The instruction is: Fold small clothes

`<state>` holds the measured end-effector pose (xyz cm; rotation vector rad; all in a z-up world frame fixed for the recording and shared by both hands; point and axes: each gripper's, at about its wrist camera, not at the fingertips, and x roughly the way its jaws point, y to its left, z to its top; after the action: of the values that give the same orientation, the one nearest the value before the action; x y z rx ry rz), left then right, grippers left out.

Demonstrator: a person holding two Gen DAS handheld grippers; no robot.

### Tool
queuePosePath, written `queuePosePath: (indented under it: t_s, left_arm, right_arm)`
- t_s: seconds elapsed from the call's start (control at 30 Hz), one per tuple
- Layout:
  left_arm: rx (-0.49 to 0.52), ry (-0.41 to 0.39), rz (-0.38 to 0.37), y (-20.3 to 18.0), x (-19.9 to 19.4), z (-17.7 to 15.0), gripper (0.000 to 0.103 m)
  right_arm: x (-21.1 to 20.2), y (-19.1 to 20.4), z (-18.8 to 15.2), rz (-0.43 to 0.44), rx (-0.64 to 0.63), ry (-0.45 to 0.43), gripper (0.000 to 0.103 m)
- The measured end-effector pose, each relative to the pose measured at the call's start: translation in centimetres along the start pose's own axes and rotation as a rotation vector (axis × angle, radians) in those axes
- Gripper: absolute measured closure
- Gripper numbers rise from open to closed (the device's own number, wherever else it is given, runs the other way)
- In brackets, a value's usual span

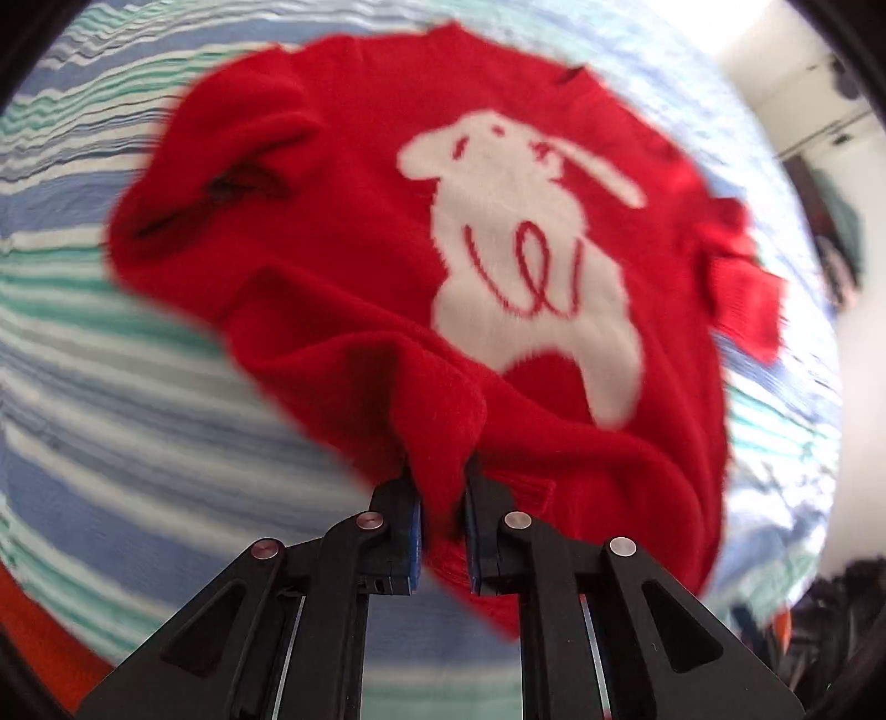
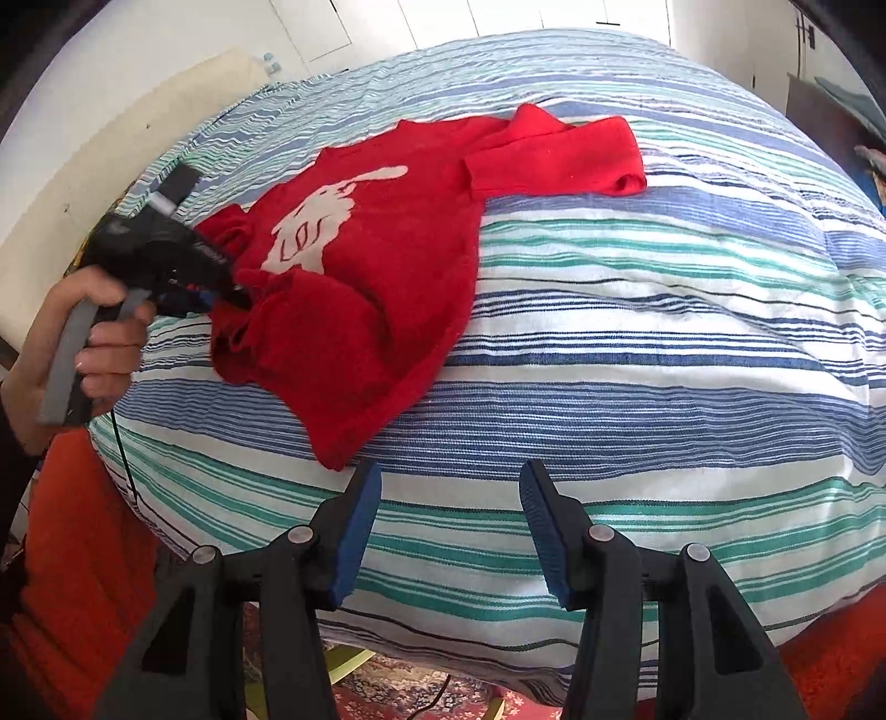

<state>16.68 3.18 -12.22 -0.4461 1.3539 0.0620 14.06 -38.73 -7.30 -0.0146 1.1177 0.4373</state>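
Red rabbit-motif sweater, rumpled, face-up

Surface under me: striped bedcover, blue, green and white bands, filling most of my view | near left: orange fabric at its edge | near, below edge: patterned rug | far: white cupboard doors

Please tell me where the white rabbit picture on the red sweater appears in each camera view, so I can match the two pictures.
Left wrist view: the white rabbit picture fills the centre, large, above the left hand-held gripper, which is shut on the red sweater.
Right wrist view: the white rabbit picture is small, at upper left, foreshortened.
Shared landmark: the striped bedcover under the sweater.
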Motion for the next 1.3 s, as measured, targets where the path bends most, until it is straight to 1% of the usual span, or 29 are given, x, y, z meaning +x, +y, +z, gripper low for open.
queuePosePath:
  t_s: [0.03,0.07,0.1,0.17,0.23,0.27,0.3,0.37,0.4,0.43,0.5,0.57,0.63,0.67,0.73,0.77,0.8,0.83,0.87,0.93,1.0,1.03,1.07,1.13,1.17,1.2,1.23,1.27,1.3]
  left_arm:
    - [0.0,-0.012,-0.041,1.5,-1.7,-1.6,0.092]
    - [-0.003,-0.018,-0.064,2.9,-2.9,-3.0,0.092]
    - [-0.01,-0.019,-0.067,4.1,-3.6,-4.1,0.092]
    - [-0.024,-0.018,-0.02,6.9,-4.2,-6.4,0.091]
    - [-0.038,-0.021,0.048,9.2,-4.1,-8.0,0.073]
    - [-0.061,-0.02,0.057,10.2,-3.9,-8.5,0.057]
    - [-0.099,-0.028,0.04,11.0,-3.8,-9.0,0.046]
    - [-0.155,-0.044,-0.049,11.9,-3.5,-9.8,0.044]
    - [-0.165,-0.042,-0.09,12.1,-3.4,-9.9,0.044]
    - [-0.167,-0.044,-0.135,12.1,-3.4,-9.7,0.043]
    - [-0.129,-0.038,-0.21,11.0,-3.0,-9.6,0.033]
    - [-0.085,-0.011,-0.217,9.7,-1.3,-8.7,0.033]
    - [-0.048,0.0,-0.21,8.3,-0.3,-8.5,0.033]
    - [-0.036,-0.003,-0.2,7.5,0.2,-8.1,0.035]
    - [-0.003,-0.004,-0.169,6.9,0.7,-7.8,0.074]
    - [0.008,0.019,-0.179,6.9,0.6,-7.6,0.098]
    - [-0.011,0.024,-0.204,7.4,-0.2,-7.7,0.1]
    - [-0.021,0.004,-0.221,7.8,-1.2,-7.8,0.1]
    - [-0.018,-0.019,-0.233,8.2,-2.7,-8.0,0.1]
    - [0.003,-0.051,-0.244,9.0,-5.2,-8.6,0.1]
    - [0.036,-0.067,-0.194,9.5,-6.8,-9.0,0.1]
    - [0.055,-0.067,-0.144,9.5,-6.9,-9.3,0.1]
    - [0.065,-0.059,-0.115,9.3,-6.4,-9.4,0.097]
    - [0.051,-0.024,-0.059,9.0,-4.1,-9.5,0.091]
    - [0.033,0.001,-0.04,9.2,-2.9,-9.6,0.082]
    - [0.019,0.032,-0.028,9.3,-1.8,-9.7,0.074]
    - [0.007,0.066,-0.017,9.6,-1.0,-9.8,0.073]
    - [0.003,0.068,-0.024,9.7,-1.0,-9.8,0.072]
    - [-0.001,0.057,-0.045,9.9,-1.4,-9.9,0.061]
  right_arm:
    - [0.0,-0.1,0.0,0.002,0.009,-0.005,0.05]
    - [-0.1,-0.4,0.0,0.006,0.021,-0.007,0.05]
    - [-0.1,-0.6,0.1,0.012,0.033,-0.006,0.05]
    - [0.1,-1.0,0.2,0.032,0.054,0.002,0.05]
    - [0.4,-1.0,0.4,0.056,0.066,0.015,0.05]
    - [0.6,-1.0,0.6,0.071,0.072,0.022,0.05]
    - [0.8,-0.9,0.7,0.088,0.081,0.026,0.05]
    - [1.0,-0.7,0.8,0.134,0.104,0.04,0.05]
    - [1.2,-0.7,0.9,0.156,0.115,0.048,0.05]
    - [1.3,-0.7,0.9,0.188,0.132,0.059,0.05]
    - [2.0,-1.0,0.7,0.25,0.18,0.079,0.05]
    - [3.2,-1.1,0.5,0.294,0.214,0.104,0.049]
    - [4.4,-0.5,0.6,0.324,0.206,0.124,0.049]
    - [5.1,0.0,0.8,0.339,0.189,0.128,0.049]
    - [6.3,1.0,1.3,0.367,0.157,0.131,0.05]
    - [6.8,1.5,1.5,0.368,0.146,0.139,0.06]
    - [6.9,1.9,1.8,0.359,0.134,0.147,0.09]
    - [6.5,2.2,2.1,0.351,0.123,0.147,0.098]
    - [5.5,2.4,2.4,0.365,0.115,0.131,0.098]
    - [3.1,2.2,2.8,0.425,0.122,0.106,0.098]
    - [0.7,1.6,3.1,0.479,0.149,0.107,0.098]
    - [-0.3,1.4,3.1,0.49,0.145,0.112,0.098]
    - [-1.0,1.3,3.2,0.48,0.131,0.117,0.098]
    - [-0.7,1.1,2.7,0.446,0.114,0.143,0.098]
    - [0.1,1.0,2.4,0.425,0.11,0.158,0.098]
    - [1.3,1.1,2.1,0.394,0.111,0.175,0.096]
    - [2.7,1.1,1.8,0.362,0.116,0.192,0.094]
    - [4.0,1.0,1.4,0.322,0.117,0.209,0.093]
    - [4.7,0.9,1.3,0.298,0.12,0.223,0.086]
